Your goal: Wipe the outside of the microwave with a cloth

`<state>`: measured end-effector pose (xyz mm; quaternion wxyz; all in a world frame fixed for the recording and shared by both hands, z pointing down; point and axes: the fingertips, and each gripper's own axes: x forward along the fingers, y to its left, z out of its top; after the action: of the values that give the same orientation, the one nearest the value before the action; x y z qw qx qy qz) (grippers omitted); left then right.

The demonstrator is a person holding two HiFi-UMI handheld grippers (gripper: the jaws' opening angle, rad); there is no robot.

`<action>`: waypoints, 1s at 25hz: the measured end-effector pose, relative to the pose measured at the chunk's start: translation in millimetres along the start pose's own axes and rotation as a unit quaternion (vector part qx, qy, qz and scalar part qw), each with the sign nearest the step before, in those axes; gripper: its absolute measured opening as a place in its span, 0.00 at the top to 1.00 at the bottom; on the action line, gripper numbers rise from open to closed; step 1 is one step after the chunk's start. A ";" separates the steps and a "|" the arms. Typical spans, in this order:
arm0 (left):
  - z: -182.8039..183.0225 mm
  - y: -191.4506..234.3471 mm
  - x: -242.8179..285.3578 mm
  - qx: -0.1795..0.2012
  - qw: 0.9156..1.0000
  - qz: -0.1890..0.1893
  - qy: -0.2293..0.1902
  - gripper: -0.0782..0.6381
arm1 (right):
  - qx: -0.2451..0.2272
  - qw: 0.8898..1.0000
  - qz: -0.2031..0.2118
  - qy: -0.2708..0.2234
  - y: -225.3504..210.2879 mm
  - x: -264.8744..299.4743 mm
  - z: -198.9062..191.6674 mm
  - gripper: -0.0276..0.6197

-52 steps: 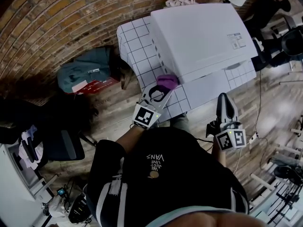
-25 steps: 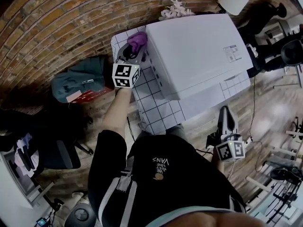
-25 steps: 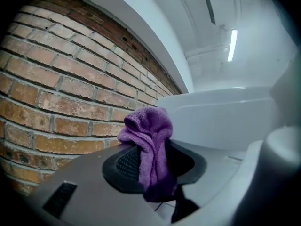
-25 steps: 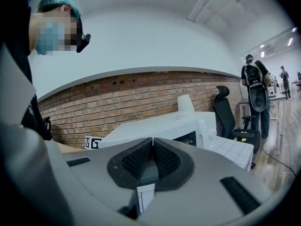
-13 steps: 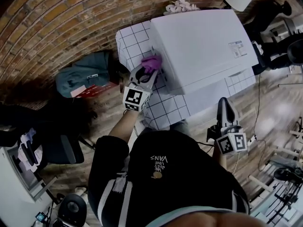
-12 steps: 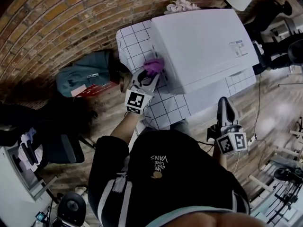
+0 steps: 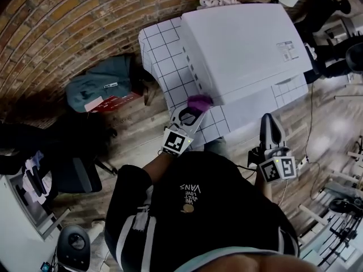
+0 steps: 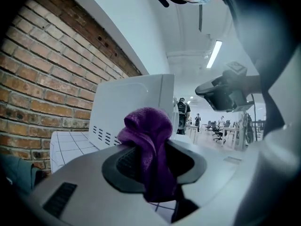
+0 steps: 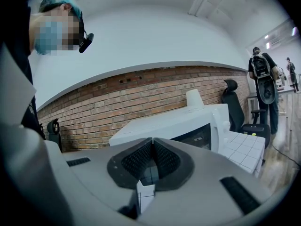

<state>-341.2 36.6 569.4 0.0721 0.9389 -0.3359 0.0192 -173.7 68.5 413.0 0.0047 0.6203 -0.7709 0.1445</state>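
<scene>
Left tool (image 8: 150, 161) is clamped on a soft, nubbly purple cloth (image 8: 146, 135), bunched above its tips at the boxy white microwave's (image 8: 129, 102) near-left corner. That view shows slotted vents on its side; the right tool's view shows its dark door glass. Right tool (image 9: 151, 145), closed on nothing, hangs off the near edge of the grid-tiled tabletop (image 7: 161, 55)
</scene>
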 end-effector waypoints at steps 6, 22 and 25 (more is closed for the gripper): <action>-15.4 9.7 6.1 -0.001 1.000 0.009 0.018 0.69 | 0.001 1.000 -0.010 0.007 -5.7 -7.4 -5.0 0.95; 24.8 201.2 64.9 -0.007 0.985 0.171 -0.021 0.69 | -0.002 1.000 -0.025 0.018 -21.7 -10.2 -5.6 0.95; 30.4 227.3 75.5 -0.004 0.982 0.187 -0.011 0.69 | 0.000 0.999 -0.030 0.020 -27.3 -11.2 -6.4 0.95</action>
<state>-427.1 -189.0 573.5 0.0668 0.8596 -0.5062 0.0207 -146.0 75.6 422.9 0.0245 0.6400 -0.7517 0.1574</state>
